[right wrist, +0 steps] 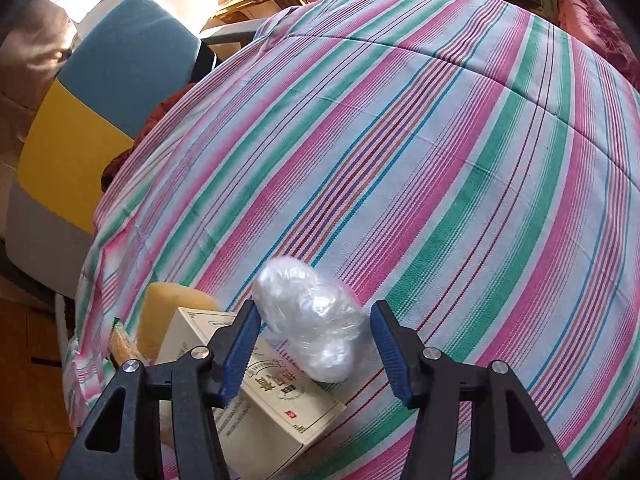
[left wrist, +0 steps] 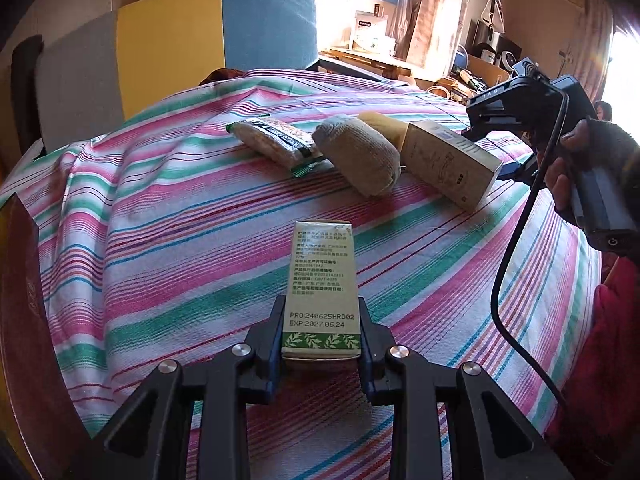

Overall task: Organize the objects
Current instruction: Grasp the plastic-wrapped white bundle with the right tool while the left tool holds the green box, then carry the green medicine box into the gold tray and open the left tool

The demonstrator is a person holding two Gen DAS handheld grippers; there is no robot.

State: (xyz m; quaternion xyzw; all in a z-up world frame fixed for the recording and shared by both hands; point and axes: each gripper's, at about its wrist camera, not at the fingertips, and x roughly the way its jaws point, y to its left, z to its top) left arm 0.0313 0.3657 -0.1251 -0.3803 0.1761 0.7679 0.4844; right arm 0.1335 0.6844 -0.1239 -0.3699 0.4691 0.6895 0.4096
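Striped cloth [right wrist: 460, 160] lies bare beyond right hand-held gripper [right wrist: 316, 340], jaws apart around plastic bundle [right wrist: 312, 320]; left hand-held gripper [left wrist: 320, 344] clamps box [left wrist: 322, 276].

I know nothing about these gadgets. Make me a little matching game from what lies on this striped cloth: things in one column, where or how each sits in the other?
1. Slim green-and-white carton
2. Clear crinkled plastic bundle
3. Grey rolled towel
4. Green-edged snack packet

a. leftmost in the far row
b. between snack packet and beige box
c. clamped in left fingers
d. between open right fingers

Pairs: 1-c, 2-d, 3-b, 4-a
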